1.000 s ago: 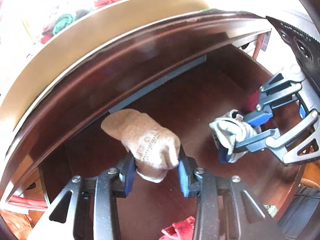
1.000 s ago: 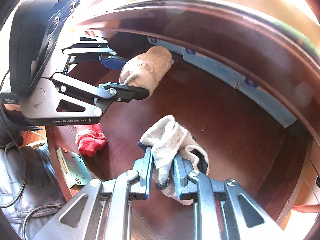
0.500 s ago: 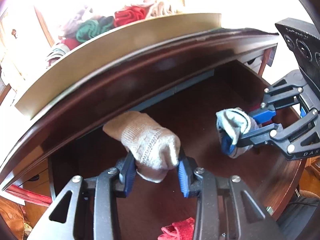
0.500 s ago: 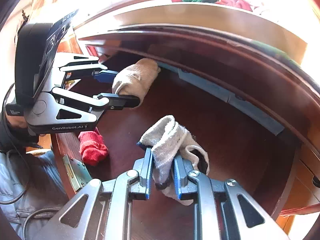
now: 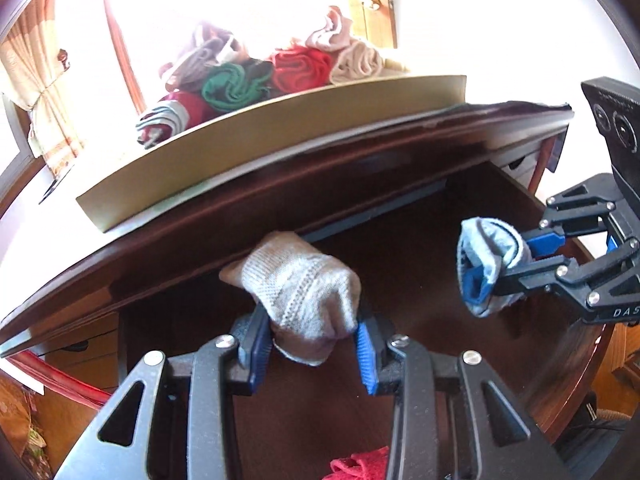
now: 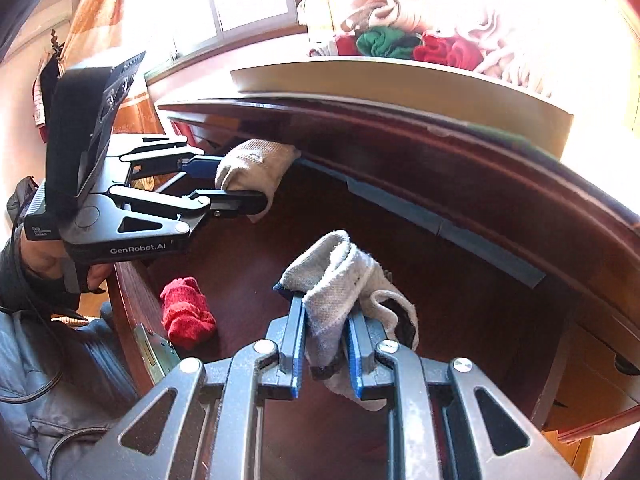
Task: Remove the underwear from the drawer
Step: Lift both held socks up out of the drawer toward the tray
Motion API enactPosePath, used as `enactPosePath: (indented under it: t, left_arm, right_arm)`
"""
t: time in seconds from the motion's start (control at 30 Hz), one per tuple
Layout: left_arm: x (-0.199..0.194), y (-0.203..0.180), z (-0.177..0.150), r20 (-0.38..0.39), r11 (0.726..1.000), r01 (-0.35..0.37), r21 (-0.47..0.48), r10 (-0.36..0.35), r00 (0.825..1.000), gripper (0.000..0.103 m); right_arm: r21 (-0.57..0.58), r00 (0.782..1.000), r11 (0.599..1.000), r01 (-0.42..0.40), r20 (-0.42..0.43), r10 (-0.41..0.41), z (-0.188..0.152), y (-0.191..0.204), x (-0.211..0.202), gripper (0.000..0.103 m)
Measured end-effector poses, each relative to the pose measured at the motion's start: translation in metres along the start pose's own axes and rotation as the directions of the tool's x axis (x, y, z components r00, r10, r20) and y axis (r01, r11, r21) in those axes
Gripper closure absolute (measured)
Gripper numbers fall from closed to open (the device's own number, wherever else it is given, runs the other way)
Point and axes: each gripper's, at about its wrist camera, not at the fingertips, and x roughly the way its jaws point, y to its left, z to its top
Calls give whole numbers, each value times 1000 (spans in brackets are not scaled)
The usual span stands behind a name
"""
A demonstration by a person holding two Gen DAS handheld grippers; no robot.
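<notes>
The open dark wooden drawer (image 5: 420,288) shows its bare floor. Just above it my left gripper (image 5: 310,324) is shut on a beige knitted bundle (image 5: 300,284), which sticks out forward toward the dresser's top edge. To the right, my right gripper (image 5: 492,264) is shut on a grey-white bundle (image 5: 484,248). In the right wrist view the right gripper (image 6: 326,320) pinches the grey-white bundle (image 6: 340,272), whose ends droop over the fingers. The left gripper (image 6: 240,184) holds the beige bundle (image 6: 260,160) at upper left. A red bundle (image 6: 186,312) lies in the drawer's near left corner.
A tan tray (image 5: 280,140) on the dresser top holds several rolled bundles in red, green and pale colours (image 5: 296,68). A person's hand (image 6: 44,256) and a grey jacket (image 6: 60,380) are at the left. A metal lock plate (image 6: 154,356) sits on the drawer front.
Both grippers have risen out of the drawer with their bundles still gripped. The dresser top and the tray of rolled bundles have come into view.
</notes>
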Motion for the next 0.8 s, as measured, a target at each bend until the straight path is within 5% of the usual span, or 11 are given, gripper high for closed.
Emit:
enactPosePath:
  t: [0.8]
  left_arm:
    - [-21,24,-8,152,992,-7,-123,26,988,68]
  right_arm:
    - [-32,964,995,91,254,-80,-28,11,-55,83]
